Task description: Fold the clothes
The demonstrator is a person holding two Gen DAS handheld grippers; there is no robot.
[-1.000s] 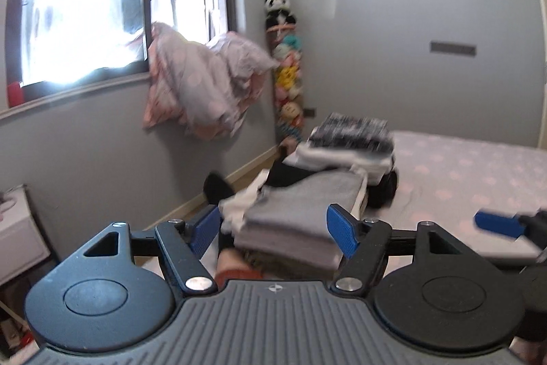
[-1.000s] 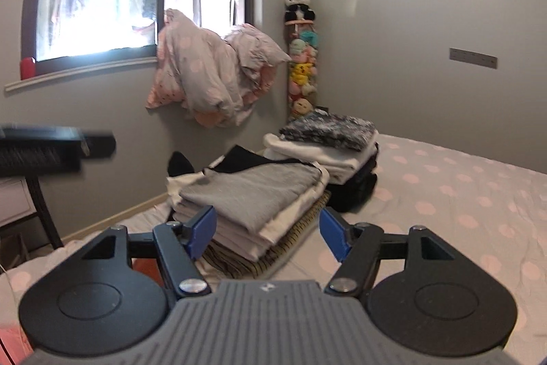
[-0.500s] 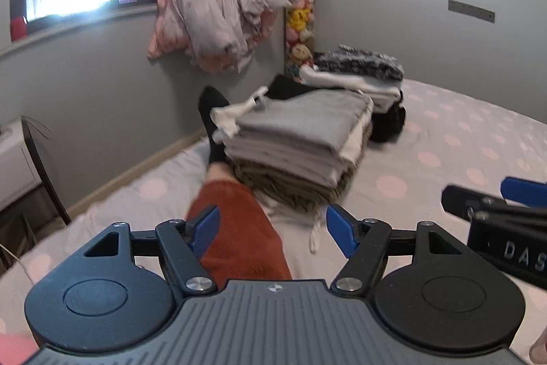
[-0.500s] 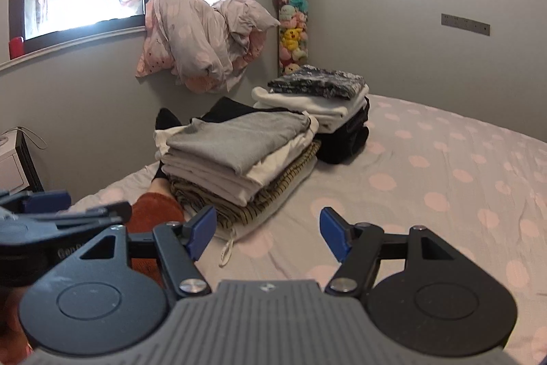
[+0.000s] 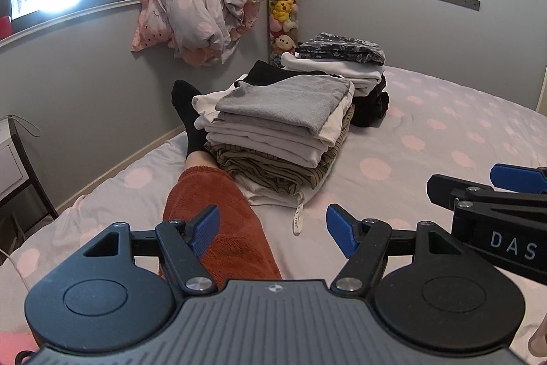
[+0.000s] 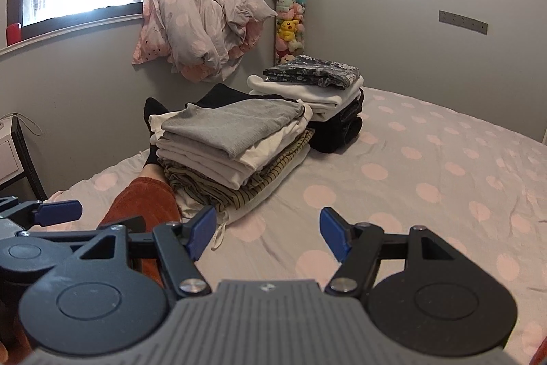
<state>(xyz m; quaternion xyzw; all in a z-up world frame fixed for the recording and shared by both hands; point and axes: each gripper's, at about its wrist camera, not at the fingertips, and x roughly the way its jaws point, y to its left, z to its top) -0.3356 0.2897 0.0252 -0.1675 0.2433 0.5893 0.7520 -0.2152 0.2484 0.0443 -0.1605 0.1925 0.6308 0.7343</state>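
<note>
Both the left hand-held gripper point(image 5: 271, 226) and right hand-held gripper point(image 6: 268, 230) gape empty before the folded stack point(image 6: 232, 142); fetch the next garment without toppling it.

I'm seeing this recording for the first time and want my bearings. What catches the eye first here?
Two stacks of folded clothes sit on the polka-dot bed: the near stack topped by a grey garment, the far stack by a dark patterned one. Both grippers, left gripper and right gripper, are open and empty in front.
</note>
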